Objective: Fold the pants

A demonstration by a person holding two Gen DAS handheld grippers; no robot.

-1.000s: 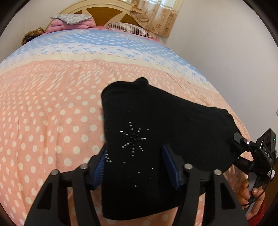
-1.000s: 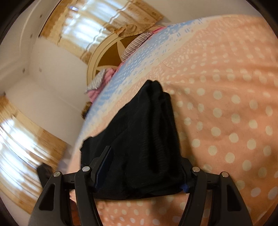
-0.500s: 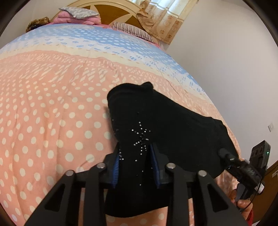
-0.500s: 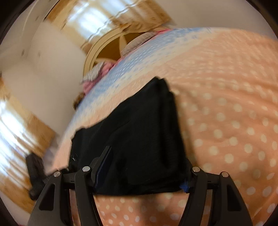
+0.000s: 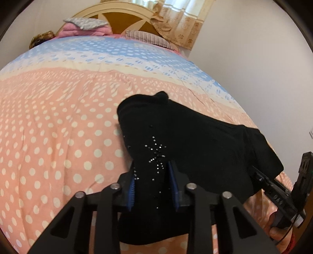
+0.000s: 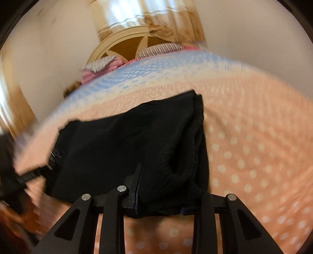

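Black pants (image 5: 195, 136) lie folded on the pink dotted bedspread (image 5: 58, 127), a rhinestone star (image 5: 156, 152) on their near left corner. My left gripper (image 5: 151, 172) has that corner bunched between its blue pads, jaws still closing. In the right wrist view the pants (image 6: 127, 140) reach into my right gripper (image 6: 172, 175). Its jaws are closing on the ribbed waistband end, and cloth hides the right finger. The right gripper (image 5: 260, 179) also shows at the pants' raised right corner, with a hand below it. The left gripper (image 6: 49, 168) appears blurred at the far left.
The bedspread turns blue and white towards the wooden headboard (image 5: 125, 17). Pink and grey bedding (image 5: 84, 27) and a striped pillow (image 5: 146, 38) lie at the head. A white wall (image 5: 254, 58) runs along the bed's right side, beside a patterned curtain (image 5: 176, 21).
The left jaws closed from wide apart onto the pants' starred corner. The right gripper rolled toward upright, its jaws narrowed on the waistband end, and the pants' right corner lifted.
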